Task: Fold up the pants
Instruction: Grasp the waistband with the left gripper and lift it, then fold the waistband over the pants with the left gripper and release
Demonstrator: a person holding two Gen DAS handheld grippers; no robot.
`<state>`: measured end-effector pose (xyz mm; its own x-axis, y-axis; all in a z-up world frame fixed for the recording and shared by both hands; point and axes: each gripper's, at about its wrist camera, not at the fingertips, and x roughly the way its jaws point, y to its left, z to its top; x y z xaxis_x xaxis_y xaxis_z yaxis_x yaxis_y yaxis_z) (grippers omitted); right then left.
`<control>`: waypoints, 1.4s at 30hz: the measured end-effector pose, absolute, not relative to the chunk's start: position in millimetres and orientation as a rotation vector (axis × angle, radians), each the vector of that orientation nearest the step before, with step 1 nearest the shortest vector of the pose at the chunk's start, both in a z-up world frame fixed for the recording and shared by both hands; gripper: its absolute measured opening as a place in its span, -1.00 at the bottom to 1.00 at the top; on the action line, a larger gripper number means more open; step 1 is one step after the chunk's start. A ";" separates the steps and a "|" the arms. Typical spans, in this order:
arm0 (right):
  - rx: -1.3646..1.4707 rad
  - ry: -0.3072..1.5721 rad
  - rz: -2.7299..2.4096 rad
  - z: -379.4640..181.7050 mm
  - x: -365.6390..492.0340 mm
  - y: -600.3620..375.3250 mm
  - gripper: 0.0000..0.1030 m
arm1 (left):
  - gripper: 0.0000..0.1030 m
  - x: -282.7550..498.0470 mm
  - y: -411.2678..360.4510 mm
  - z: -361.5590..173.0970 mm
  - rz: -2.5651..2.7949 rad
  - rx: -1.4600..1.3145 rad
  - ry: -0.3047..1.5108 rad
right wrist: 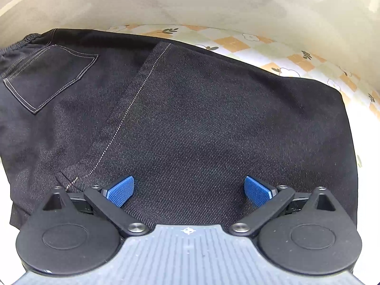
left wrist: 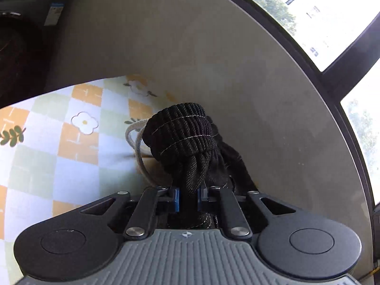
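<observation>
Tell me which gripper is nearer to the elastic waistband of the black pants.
Left. The left gripper is shut on the bunched waistband. The right gripper is open above the pant leg, away from the waistband.

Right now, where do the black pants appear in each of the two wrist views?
Left wrist view: only the bunched waistband of the black pants shows, centre, pinched in the left gripper, its jaws closed on it.
Right wrist view: the black pants lie spread across most of the picture.
Shared landmark: the checkered flower-print cloth under them.

One pants [right wrist: 190,118], two grippers [left wrist: 188,196] [right wrist: 188,191]
</observation>
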<state>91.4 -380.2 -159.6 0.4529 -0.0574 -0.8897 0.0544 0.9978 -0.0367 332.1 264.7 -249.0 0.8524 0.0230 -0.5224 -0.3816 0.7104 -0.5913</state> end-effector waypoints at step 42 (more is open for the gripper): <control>0.372 0.851 -0.161 -91.1 26.0 -500.9 0.83 | 0.87 368.5 1.9 -213.2 -0.414 -0.157 0.689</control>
